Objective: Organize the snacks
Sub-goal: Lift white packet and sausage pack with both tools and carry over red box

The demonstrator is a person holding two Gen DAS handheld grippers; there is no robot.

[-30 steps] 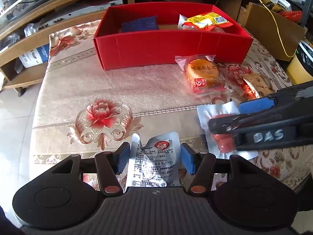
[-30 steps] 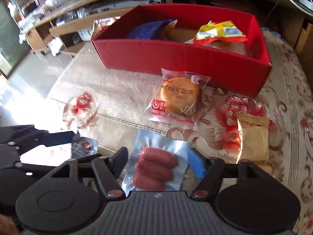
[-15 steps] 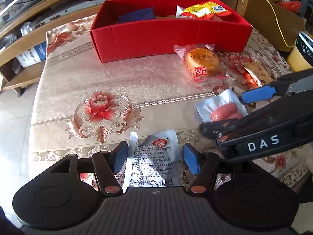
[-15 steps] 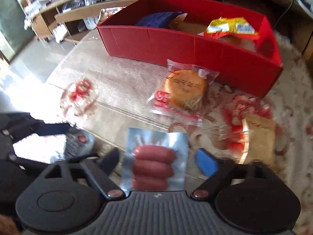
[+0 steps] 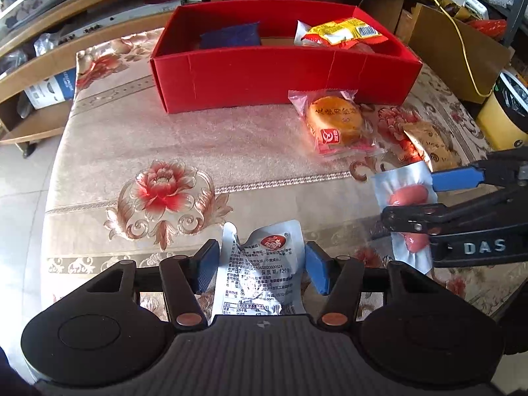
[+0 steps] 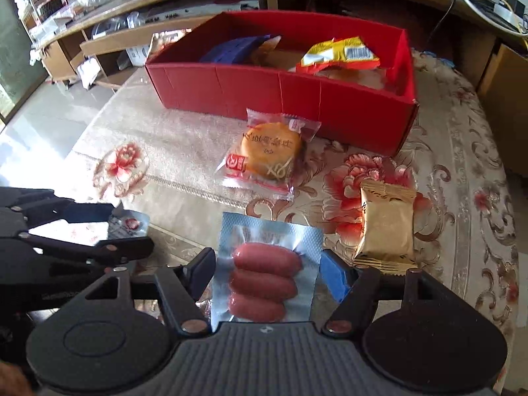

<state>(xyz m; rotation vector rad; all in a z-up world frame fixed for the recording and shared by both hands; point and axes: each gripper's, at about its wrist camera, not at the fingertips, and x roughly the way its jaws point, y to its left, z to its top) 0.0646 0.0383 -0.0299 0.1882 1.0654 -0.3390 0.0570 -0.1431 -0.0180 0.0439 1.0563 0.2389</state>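
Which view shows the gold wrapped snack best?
The right wrist view: the gold wrapped snack lies whole and sharp on the tablecloth, beside the right gripper. In the left wrist view it sits far right, distorted, with its near end cut off by the right gripper's finger.

Left hand-held gripper point(image 5: 262, 265) jaws parted, level over table; right hand-held gripper point(image 6: 269, 280) likewise, just beside.
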